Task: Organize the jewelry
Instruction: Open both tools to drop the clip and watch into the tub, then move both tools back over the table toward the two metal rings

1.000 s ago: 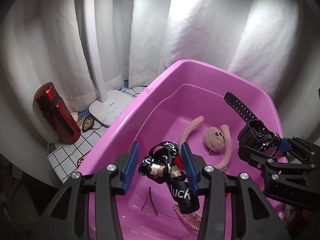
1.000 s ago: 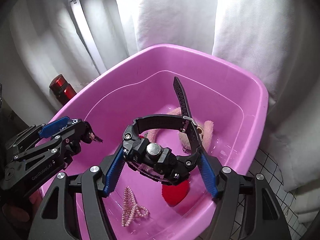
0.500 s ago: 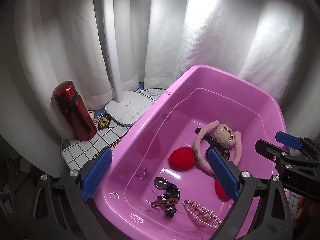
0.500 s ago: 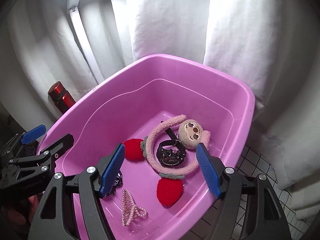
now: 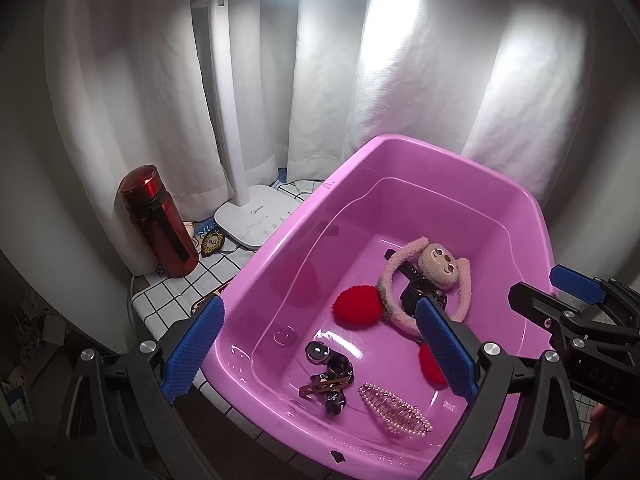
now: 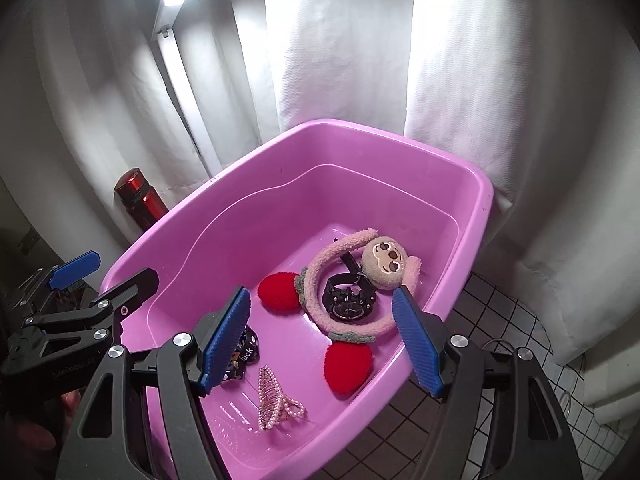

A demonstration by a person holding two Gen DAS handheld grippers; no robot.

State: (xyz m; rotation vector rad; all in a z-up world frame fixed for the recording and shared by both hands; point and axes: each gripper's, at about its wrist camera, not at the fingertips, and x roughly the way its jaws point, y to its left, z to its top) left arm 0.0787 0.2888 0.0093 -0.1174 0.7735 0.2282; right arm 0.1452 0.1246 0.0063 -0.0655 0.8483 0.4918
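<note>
Pink plastic fills both my views: the big tub (image 5: 532, 216) sits on a white cloth with a black grid (image 5: 176, 292), backed by a white curtain (image 5: 420, 92). Just left of the tub I see the white desk lamp (image 5: 256, 216) standing on its flat base, and further left the red bottle (image 5: 160, 224) upright against the curtain. Everything I am sorting lies on the tub floor. The plush headband (image 6: 320, 280) with the pink monkey face and red pompom ends curls around the black watch (image 6: 350, 300), which lies flat inside its loop. Toward the near wall lies the pearl hair claw (image 6: 274, 398), and beside it the black lanyard printed "luck" (image 5: 334, 376), bundled up with a brown hair clip (image 5: 320, 386) resting across it. My left gripper (image 5: 320, 354) hangs above the near rim with its blue pads spread wide and nothing between them. My right gripper (image 6: 320, 340) is likewise released, its pads wide apart over the tub floor, the watch and headband showing in the gap below, neither one touched.
</note>
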